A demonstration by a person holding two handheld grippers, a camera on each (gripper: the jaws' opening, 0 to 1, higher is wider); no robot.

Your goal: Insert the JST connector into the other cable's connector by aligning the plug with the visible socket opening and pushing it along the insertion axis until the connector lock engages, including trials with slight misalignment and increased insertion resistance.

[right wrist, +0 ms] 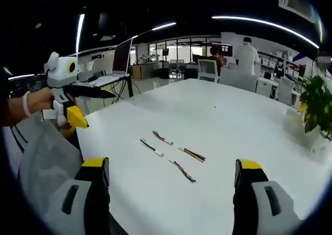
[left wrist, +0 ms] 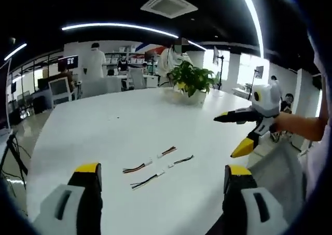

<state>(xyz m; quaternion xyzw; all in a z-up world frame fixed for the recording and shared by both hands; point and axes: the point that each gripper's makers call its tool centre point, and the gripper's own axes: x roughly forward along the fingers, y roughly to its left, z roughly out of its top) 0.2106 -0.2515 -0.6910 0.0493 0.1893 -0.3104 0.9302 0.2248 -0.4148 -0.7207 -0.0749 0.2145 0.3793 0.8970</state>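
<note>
Four short cable pieces lie loose on the white table [left wrist: 104, 126], in two rough pairs. In the left gripper view the farther pair is a cable with a white connector [left wrist: 138, 167] and a second cable [left wrist: 167, 152] almost end to end with it; just nearer lie a third cable [left wrist: 148, 180] and a fourth cable [left wrist: 181, 161], likewise end to end. The connector ends face each other across a small gap — whether any are touching is too fine to tell. In the right gripper view the same four show as cables at [right wrist: 151, 147], [right wrist: 162, 138], [right wrist: 192, 154] and [right wrist: 182, 170].

Nothing is picked up yet, so the step in hand looks like the approach before the first grasp. The left gripper [left wrist: 163, 175] hangs above the near table edge with its jaws spread wide and empty, the cables lying ahead between them. The right gripper [right wrist: 171, 173] is likewise spread and empty. Each shows in the other's view, held off the table edge by a hand — the left gripper at [right wrist: 88, 108], the right gripper at [left wrist: 233, 134].

The next move calls for lowering each gripper onto one cable of a pair, gripping close behind the connector so the plug and socket stay stiff enough to line up. A potted plant [left wrist: 193, 79] stands far across the table, well clear.
</note>
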